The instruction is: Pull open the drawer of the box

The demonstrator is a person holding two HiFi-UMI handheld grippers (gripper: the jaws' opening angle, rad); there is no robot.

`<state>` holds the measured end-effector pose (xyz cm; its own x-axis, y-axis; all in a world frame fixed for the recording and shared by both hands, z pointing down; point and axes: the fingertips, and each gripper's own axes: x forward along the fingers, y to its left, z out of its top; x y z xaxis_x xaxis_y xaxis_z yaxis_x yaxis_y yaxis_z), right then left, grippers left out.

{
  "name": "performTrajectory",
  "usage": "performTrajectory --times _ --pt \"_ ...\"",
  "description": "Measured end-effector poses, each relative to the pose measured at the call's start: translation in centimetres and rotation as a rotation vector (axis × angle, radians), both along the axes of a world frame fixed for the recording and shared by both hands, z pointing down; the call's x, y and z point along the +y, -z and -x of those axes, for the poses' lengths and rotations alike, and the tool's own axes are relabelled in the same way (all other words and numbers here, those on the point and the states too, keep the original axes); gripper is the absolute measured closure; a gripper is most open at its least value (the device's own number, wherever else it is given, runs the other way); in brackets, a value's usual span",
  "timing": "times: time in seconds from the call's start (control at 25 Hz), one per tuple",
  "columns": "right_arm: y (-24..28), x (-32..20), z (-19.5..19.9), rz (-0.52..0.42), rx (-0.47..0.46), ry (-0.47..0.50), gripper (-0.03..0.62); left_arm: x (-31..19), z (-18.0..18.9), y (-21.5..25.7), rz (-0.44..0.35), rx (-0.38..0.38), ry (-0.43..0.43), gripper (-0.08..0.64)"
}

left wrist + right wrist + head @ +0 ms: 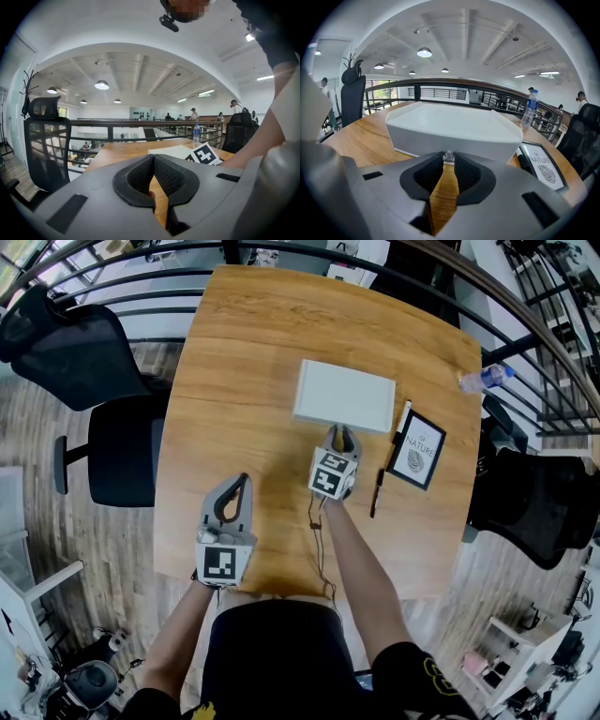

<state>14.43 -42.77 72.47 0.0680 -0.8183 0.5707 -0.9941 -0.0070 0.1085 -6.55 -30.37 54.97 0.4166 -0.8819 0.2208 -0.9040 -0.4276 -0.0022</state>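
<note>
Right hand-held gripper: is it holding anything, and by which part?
Yes. The right hand-held gripper pinches the small clear knob on the front of the white box, between its jaw tips.

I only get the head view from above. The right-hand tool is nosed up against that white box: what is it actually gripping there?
Observer: In the right gripper view, a small clear knob on the box front sits between the right gripper's fingers, which press on it from both sides.
Operator: Has it pulled anything open?
Observer: Seemingly not: that view shows the box's front flush, no gap.
Operator: And the left tool?
Observer: The left gripper view shows the left gripper's fingers touching at the tips, nothing between.
</note>
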Motion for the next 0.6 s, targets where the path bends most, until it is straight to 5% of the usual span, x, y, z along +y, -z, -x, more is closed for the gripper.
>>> performTrajectory --times 0.6 --pt "0.09 0.08 -0.20 0.006 -0.001 0.005 0.525 0.29 -0.35 0.19 0.001 0.007 0.007 0.551"
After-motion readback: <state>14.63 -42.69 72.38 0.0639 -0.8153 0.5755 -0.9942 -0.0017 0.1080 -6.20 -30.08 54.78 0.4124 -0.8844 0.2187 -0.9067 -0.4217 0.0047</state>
